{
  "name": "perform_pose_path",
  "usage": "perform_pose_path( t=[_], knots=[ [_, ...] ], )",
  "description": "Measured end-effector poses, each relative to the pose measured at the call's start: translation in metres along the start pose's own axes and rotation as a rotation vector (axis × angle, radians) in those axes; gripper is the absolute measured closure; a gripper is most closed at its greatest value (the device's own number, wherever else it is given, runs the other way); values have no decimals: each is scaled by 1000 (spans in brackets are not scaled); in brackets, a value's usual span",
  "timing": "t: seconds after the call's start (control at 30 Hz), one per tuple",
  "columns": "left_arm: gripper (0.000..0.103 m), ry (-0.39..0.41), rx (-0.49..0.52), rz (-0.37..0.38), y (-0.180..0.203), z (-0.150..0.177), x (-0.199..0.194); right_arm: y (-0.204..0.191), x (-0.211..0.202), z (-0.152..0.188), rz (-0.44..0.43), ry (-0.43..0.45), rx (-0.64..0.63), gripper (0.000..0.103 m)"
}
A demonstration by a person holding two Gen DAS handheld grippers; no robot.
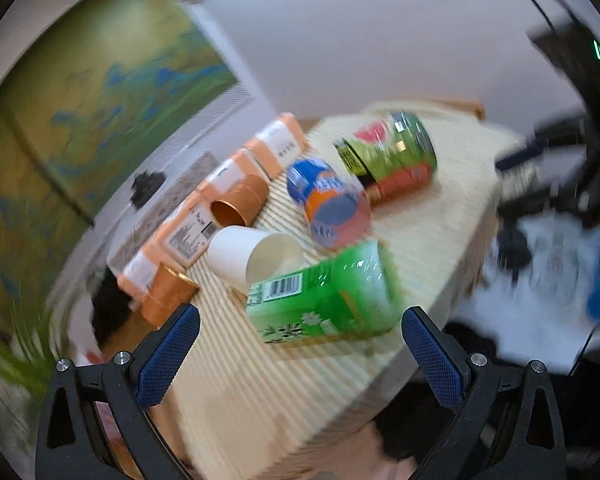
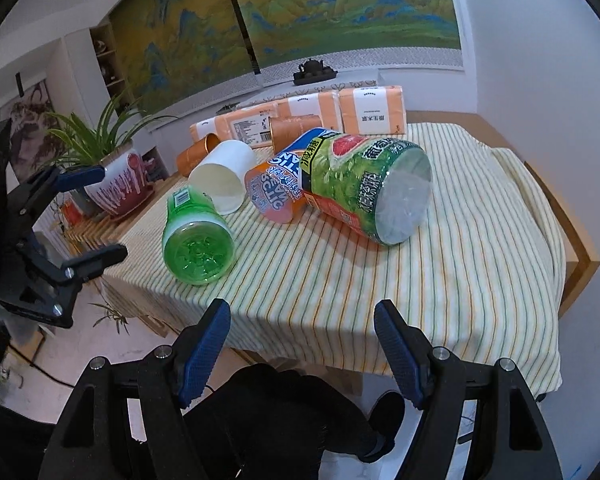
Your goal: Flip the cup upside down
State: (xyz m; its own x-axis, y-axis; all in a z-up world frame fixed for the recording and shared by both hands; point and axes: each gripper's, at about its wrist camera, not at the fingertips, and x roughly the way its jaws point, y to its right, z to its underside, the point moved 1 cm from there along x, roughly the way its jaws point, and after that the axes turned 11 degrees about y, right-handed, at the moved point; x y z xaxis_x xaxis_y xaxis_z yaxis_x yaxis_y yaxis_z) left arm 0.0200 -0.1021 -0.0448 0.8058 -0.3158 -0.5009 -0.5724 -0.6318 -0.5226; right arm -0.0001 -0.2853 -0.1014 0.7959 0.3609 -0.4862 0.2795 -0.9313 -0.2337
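A white paper cup (image 2: 222,176) lies on its side on the striped tablecloth (image 2: 380,280), its mouth facing me. It also shows in the blurred left wrist view (image 1: 252,254). My right gripper (image 2: 302,320) is open and empty, off the table's near edge. My left gripper (image 1: 300,330) is open and empty, just short of a green bottle (image 1: 328,296), with the cup beyond it. The left gripper also shows in the right wrist view (image 2: 96,212), left of the table.
Three bottles lie on the cloth: green (image 2: 196,240), orange-blue (image 2: 288,176), large green-red (image 2: 368,184). Copper cups (image 2: 292,128) and orange tissue packs (image 2: 372,110) sit behind. A potted plant (image 2: 116,176) stands at the table's left.
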Motion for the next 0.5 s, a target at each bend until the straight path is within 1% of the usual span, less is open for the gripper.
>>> perform_pose_path(
  t=[0.07, 0.2, 0.23, 0.37, 0.5],
  knots=[
    [1, -28, 85, 28, -2, 1, 8, -1, -1, -1, -3, 3, 2, 32],
    [1, -76, 154, 112, -4, 0, 21, -1, 0, 1, -7, 11, 23, 32],
    [1, -86, 190, 136, -2, 0, 25, 0, 1, 1, -7, 10, 31, 32],
    [1, -115, 330, 196, 8, -2, 35, 2, 3, 1, -6, 1, 55, 32],
    [1, -142, 432, 234, 15, -8, 49, 3, -1, -1, 3, 10, 60, 32]
  ],
)
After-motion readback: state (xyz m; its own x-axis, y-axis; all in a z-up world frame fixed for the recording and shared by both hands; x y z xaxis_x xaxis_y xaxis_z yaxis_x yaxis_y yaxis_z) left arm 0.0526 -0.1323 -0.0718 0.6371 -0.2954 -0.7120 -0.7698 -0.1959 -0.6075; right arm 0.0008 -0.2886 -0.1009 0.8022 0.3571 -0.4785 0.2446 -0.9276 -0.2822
